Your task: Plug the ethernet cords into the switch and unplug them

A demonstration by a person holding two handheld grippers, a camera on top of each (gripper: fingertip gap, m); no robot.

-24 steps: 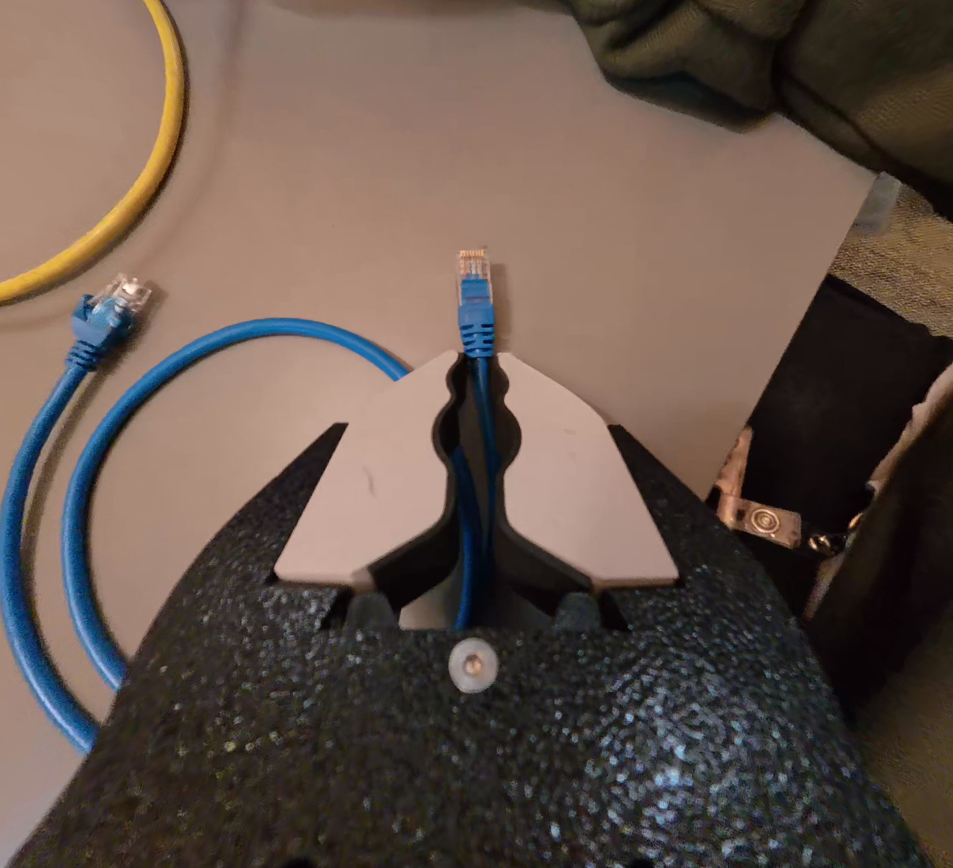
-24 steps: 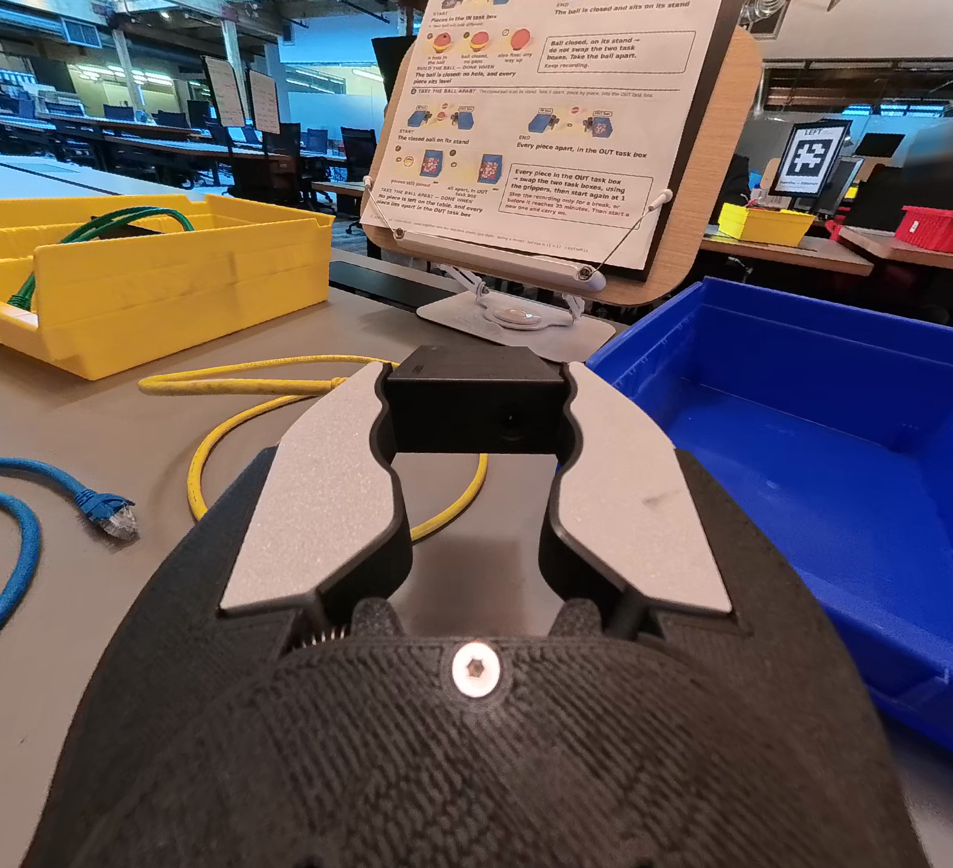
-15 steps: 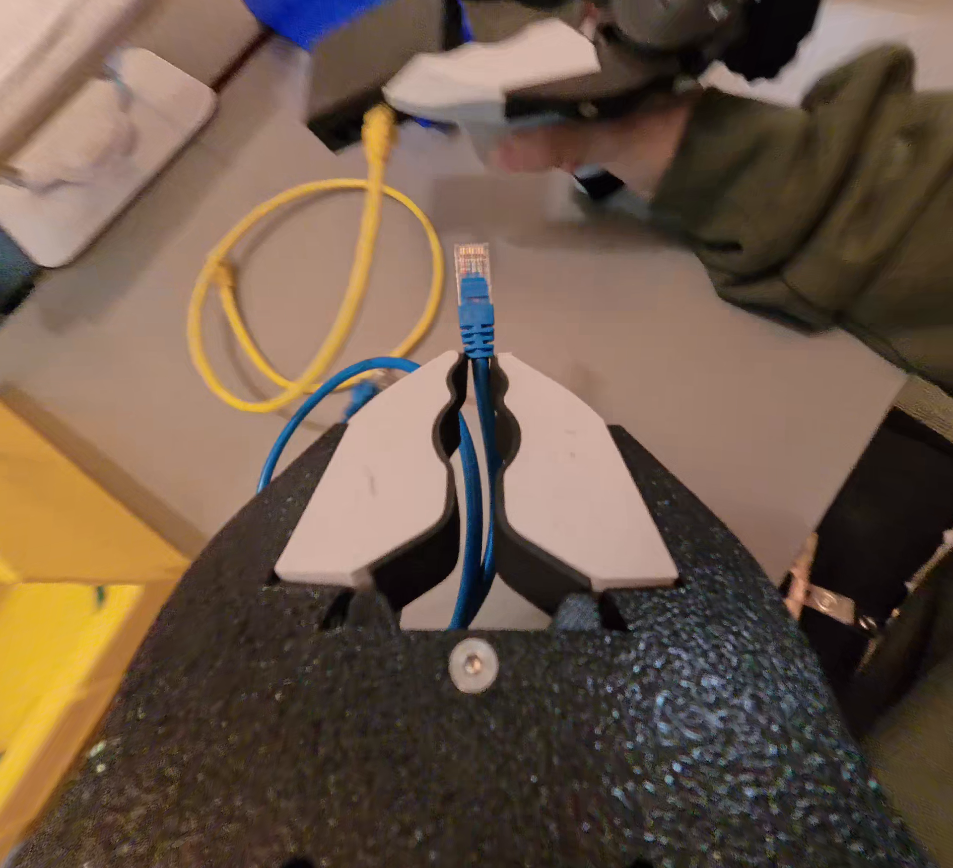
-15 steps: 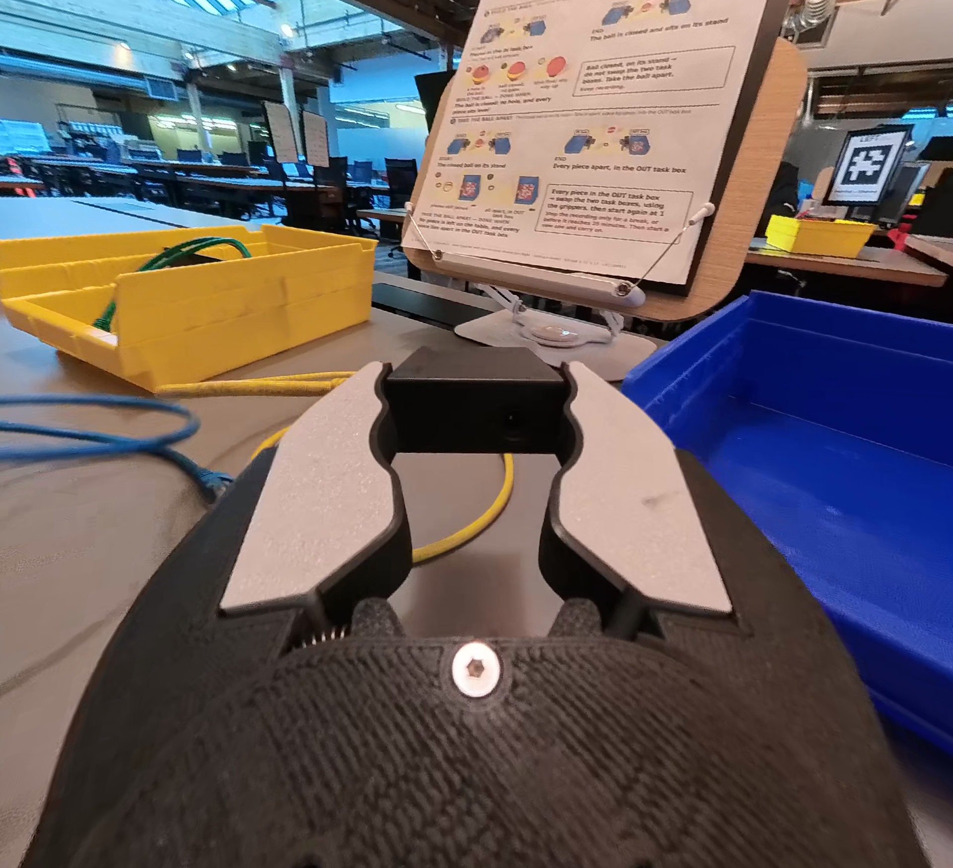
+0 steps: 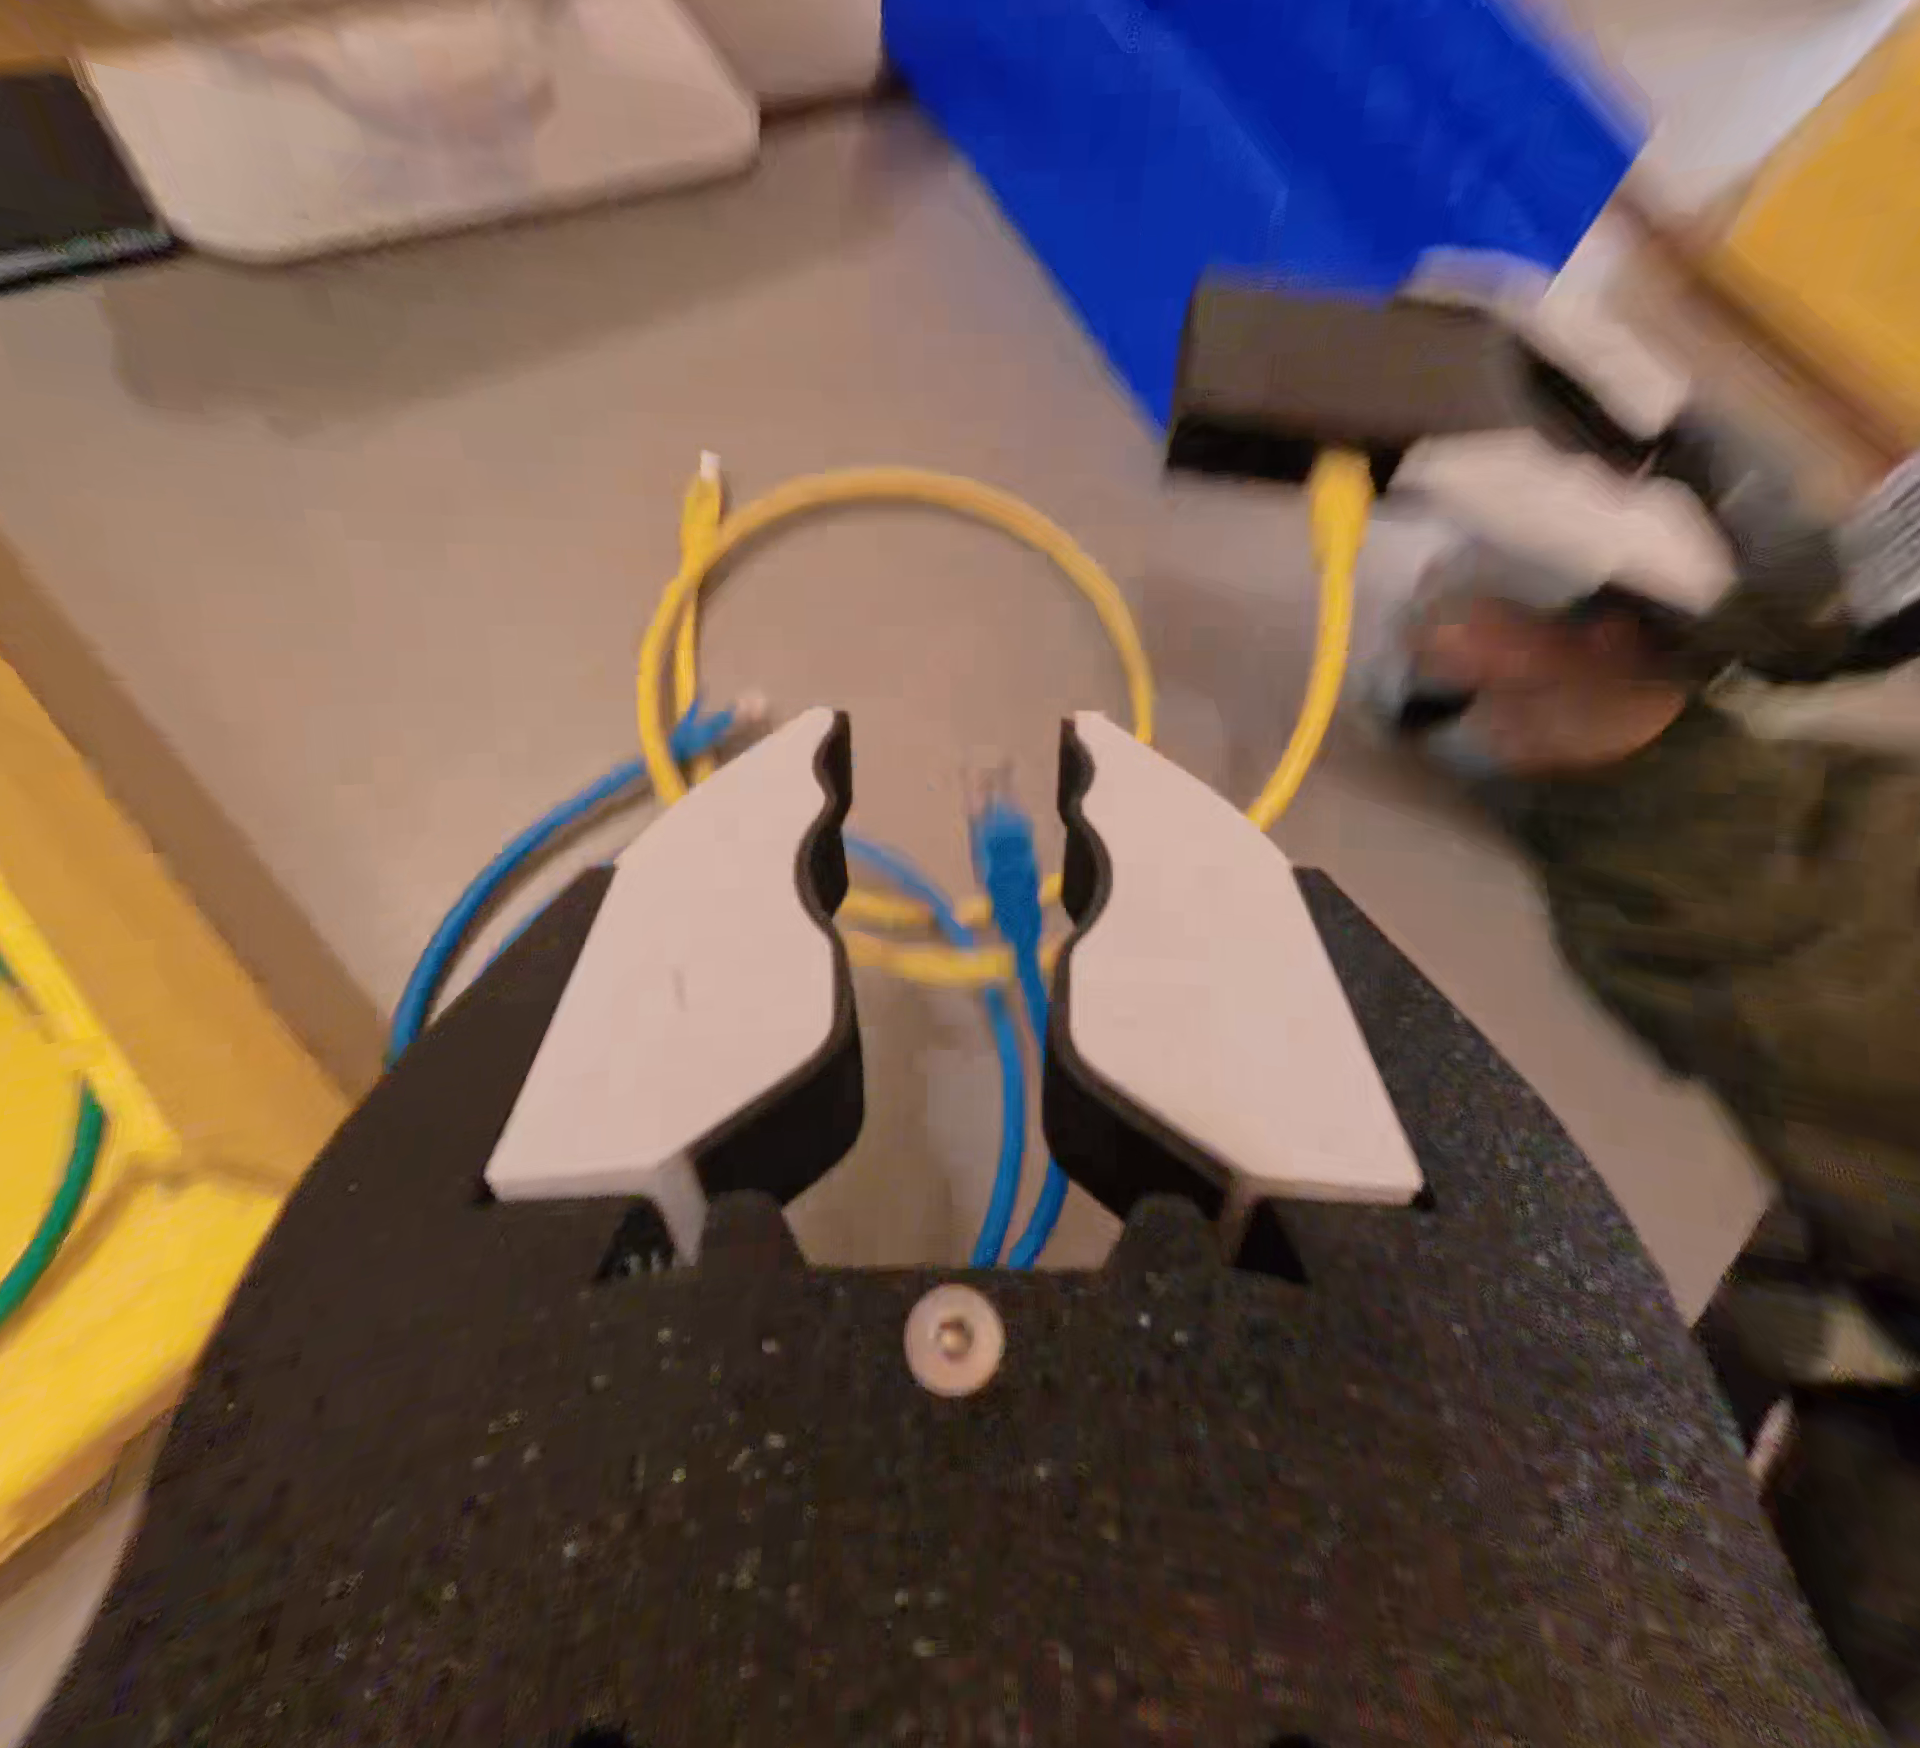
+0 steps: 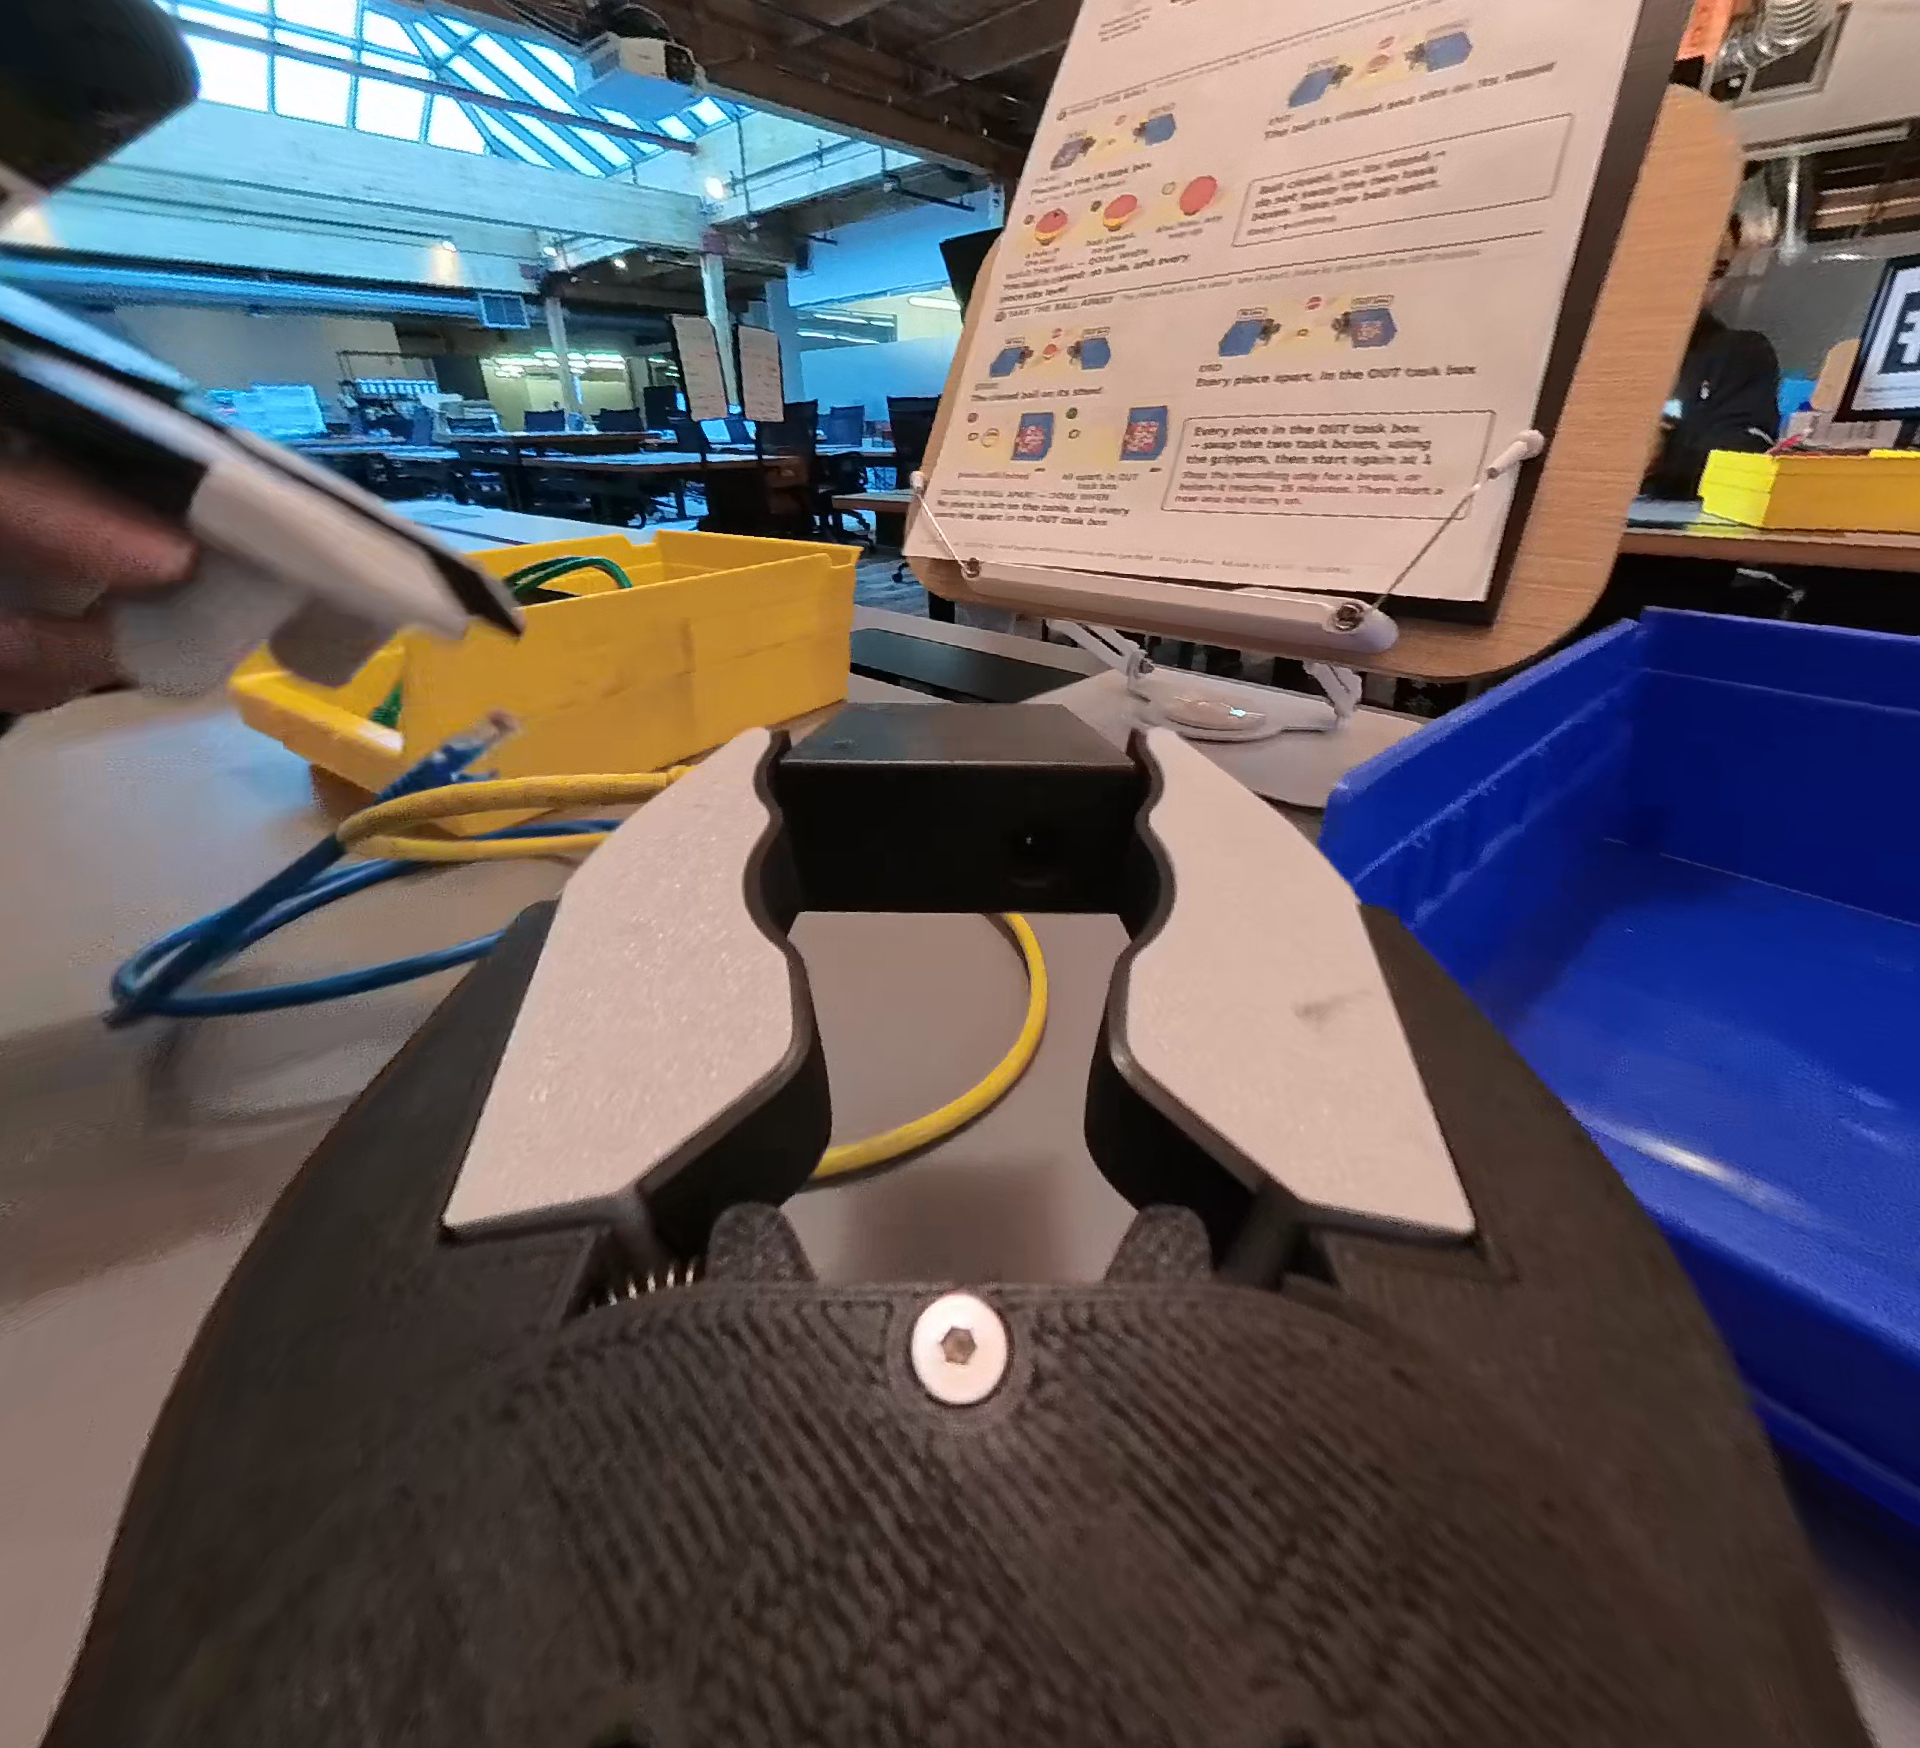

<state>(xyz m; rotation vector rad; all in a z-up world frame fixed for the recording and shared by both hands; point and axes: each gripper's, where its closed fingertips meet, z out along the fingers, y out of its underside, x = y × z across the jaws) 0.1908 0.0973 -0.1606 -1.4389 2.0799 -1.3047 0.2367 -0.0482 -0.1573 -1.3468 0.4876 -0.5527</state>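
1. Left gripper (image 5: 954, 768): jaws spread, pinching nothing; the blue cord (image 5: 1006, 877) sits loose in the gap, its plug end pointing forward along the fingers, closer to the right-hand finger; contact with that finger can't be read through the motion blur.
2. Right gripper (image 6: 954, 768): clamped on the switch (image 6: 956, 810), a small black box held across the fingertips, clear of the table (image 6: 125, 1210); one round socket shows on the face toward the camera.
3. From the left wrist view the switch (image 5: 1340, 363) is well ahead and off to the right, above the table, just in front of the blue bin (image 5: 1195, 67); the yellow cord (image 5: 1335, 555) looks already plugged into its lower face, its loop trailing down onto the table and its other end (image 5: 704, 503) lying free.
4. Key relation: blue plug axis runs straight ahead, ports sit up and to the right; so the plug needs re-pinching, then swinging right and up to line its long axis with a port; left gripper is the nearer one, right only holds.
5. Risk: with the jaws apart the cord can slide out; the blue and yellow loops cross under the fingers and may snag.
6. Yellow bin (image 6: 665, 638) with a green cord (image 6: 566, 571) sits far left; not in play.
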